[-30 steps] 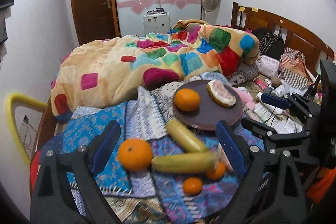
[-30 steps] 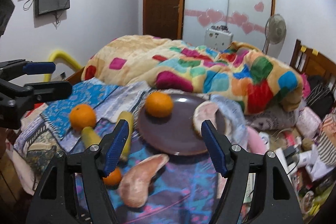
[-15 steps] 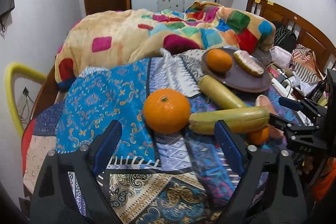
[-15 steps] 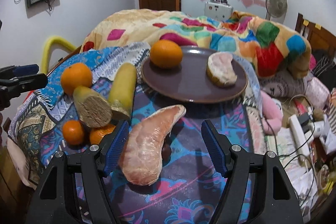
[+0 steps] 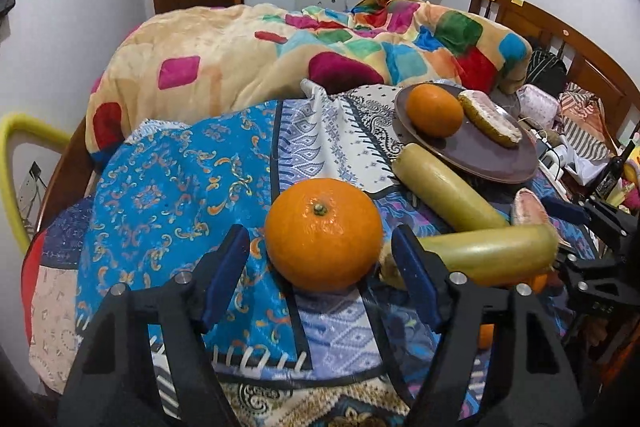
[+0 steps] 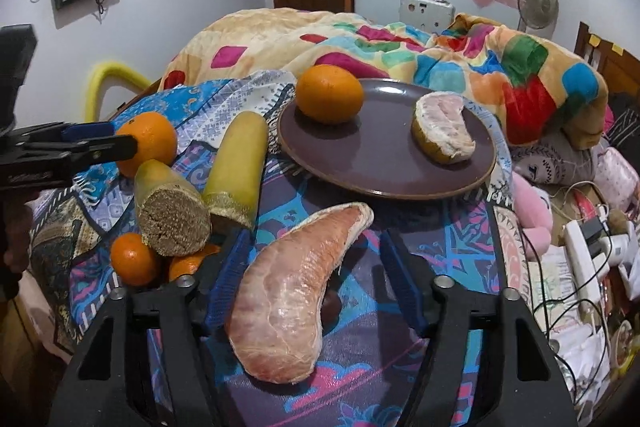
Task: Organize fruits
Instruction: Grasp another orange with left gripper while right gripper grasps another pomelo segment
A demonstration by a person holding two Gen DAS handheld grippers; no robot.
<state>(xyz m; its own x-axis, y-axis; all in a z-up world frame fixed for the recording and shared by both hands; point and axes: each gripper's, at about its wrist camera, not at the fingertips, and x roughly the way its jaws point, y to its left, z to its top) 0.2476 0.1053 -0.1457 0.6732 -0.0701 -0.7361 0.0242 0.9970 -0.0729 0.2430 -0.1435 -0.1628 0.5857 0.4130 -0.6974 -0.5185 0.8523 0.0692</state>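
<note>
Oranges [image 6: 148, 143], 4, pomelo wedges [image 6: 292, 307], 2, yellow stalks [image 6: 236, 163], 2, plate [image 6: 376, 167], 1

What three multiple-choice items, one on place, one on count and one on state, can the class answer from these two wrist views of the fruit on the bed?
1. Where does the peeled pomelo segment lie?
A. On the plate
B. On the cloth between the right tongs
C. On the quilt

2. How many fruit pieces are on the plate?
A. Two
B. Three
C. Four

3. How are the left tongs?
A. Shut on the big orange
B. Shut on nothing
C. Open around it

Key: B, the segment lies between the blue pads; A, one orange and one pomelo piece; C, gaps show beside both pads.
</note>
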